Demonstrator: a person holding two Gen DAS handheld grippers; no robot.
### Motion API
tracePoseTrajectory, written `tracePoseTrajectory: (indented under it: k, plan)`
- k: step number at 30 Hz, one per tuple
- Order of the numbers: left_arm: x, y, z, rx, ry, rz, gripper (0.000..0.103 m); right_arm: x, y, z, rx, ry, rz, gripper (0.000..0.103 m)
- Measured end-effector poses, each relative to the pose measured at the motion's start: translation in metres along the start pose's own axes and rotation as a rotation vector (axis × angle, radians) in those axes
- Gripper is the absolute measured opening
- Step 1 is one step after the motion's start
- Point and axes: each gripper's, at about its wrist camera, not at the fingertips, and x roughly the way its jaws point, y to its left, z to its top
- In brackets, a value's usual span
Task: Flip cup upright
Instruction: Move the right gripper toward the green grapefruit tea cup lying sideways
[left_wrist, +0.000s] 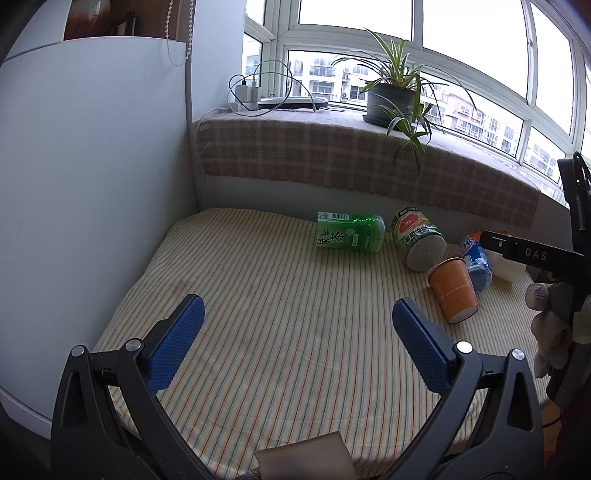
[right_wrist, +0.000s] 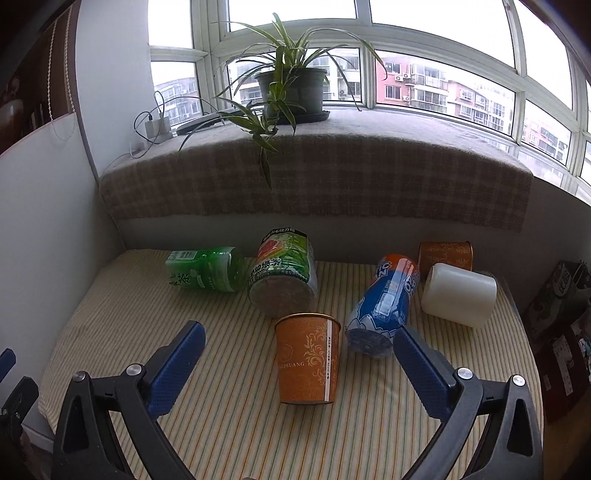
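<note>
An orange paper cup (right_wrist: 307, 360) with a gold pattern lies on its side on the striped cloth (right_wrist: 229, 424), its mouth toward the window and its base toward me. My right gripper (right_wrist: 299, 352) is open, its blue-padded jaws wide on either side of the cup, a little nearer than it. The cup also shows in the left wrist view (left_wrist: 453, 290), at the right. My left gripper (left_wrist: 297, 328) is open and empty over the bare left part of the cloth, well left of the cup.
A green tea bottle (right_wrist: 207, 273), a grapefruit juice bottle (right_wrist: 284, 280), a blue-and-orange bottle (right_wrist: 384, 306), a white cup (right_wrist: 458, 293) and a second orange cup (right_wrist: 445, 254) lie behind. A potted plant (right_wrist: 291, 92) stands on the sill. White wall at left; boxes (right_wrist: 557, 332) at right.
</note>
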Motion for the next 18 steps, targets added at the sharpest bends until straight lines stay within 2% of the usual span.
tracePoseTrajectory:
  k: [10,18]
  plan:
    - [0.003,0.037,-0.012,-0.044,0.039,0.053,0.103,0.083,-0.003,0.047,0.052,0.173,0.085,0.103]
    - [0.002,0.068,-0.024,-0.084,0.066,0.114,0.103,0.143,-0.015,0.065,0.152,0.314,0.099,0.103]
